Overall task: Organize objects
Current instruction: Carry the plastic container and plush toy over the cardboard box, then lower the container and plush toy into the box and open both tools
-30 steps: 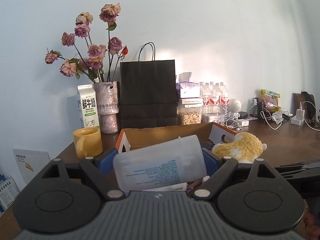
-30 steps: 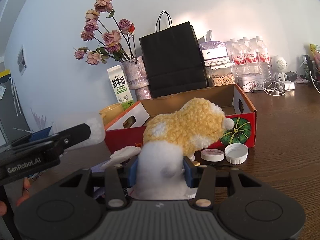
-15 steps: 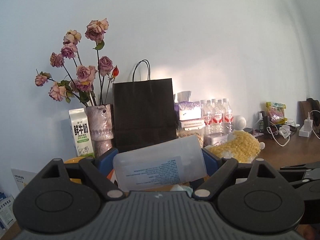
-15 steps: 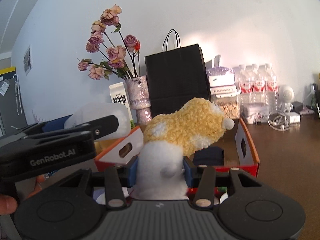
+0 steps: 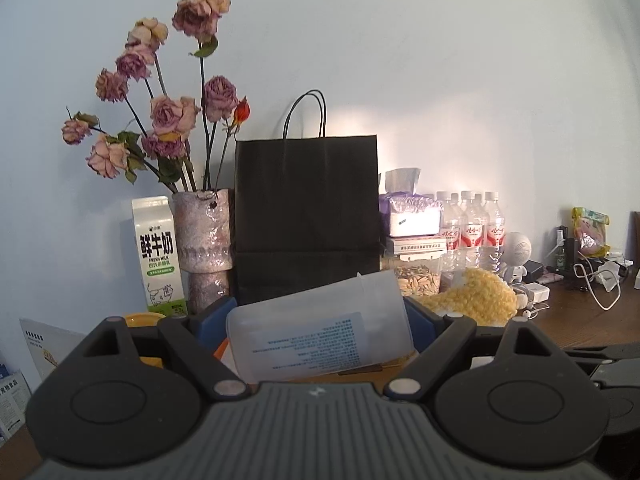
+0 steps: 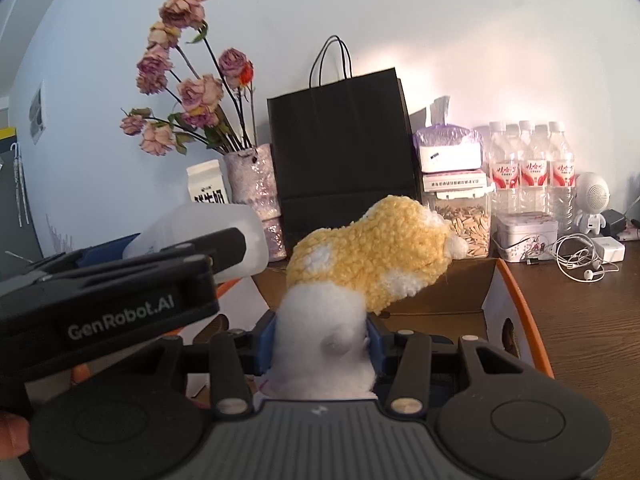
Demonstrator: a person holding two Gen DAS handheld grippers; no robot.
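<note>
Frosted, translucent plastic bottle [image 5: 318, 336], printed label facing the camera, clamped sideways across the left gripper [image 5: 318, 334], its blue pads set wide against the two ends, presumably because the length of the bottle fills the span. Held clear of the table, tilted with the capless mouth slightly higher at the right. Beside it, fluffy yellow-and-white plush toy [image 6: 372, 256], pinched at its white end in the right gripper [image 6: 322, 344], jaws about half closed and sinking into the soft pile, the yellow body sticking out ahead over the open cardboard box [image 6: 496, 308]. Both loads raised above the box, most likely about to be dropped in together. Box interior mostly hidden behind the toy, so free room inside cannot be judged. Behind, against the wall: black paper bag [image 5: 306, 220], vase of dried roses [image 5: 202, 232], milk carton [image 5: 158, 252], yellow mug [image 5: 144, 320] just showing at the gripper's edge, jar of seeds [image 6: 462, 224], pack of water bottles [image 6: 528, 164]. To the right on the wooden table [image 6: 592, 320], tangled white earphones [image 6: 576, 260], well apart from the box.
</note>
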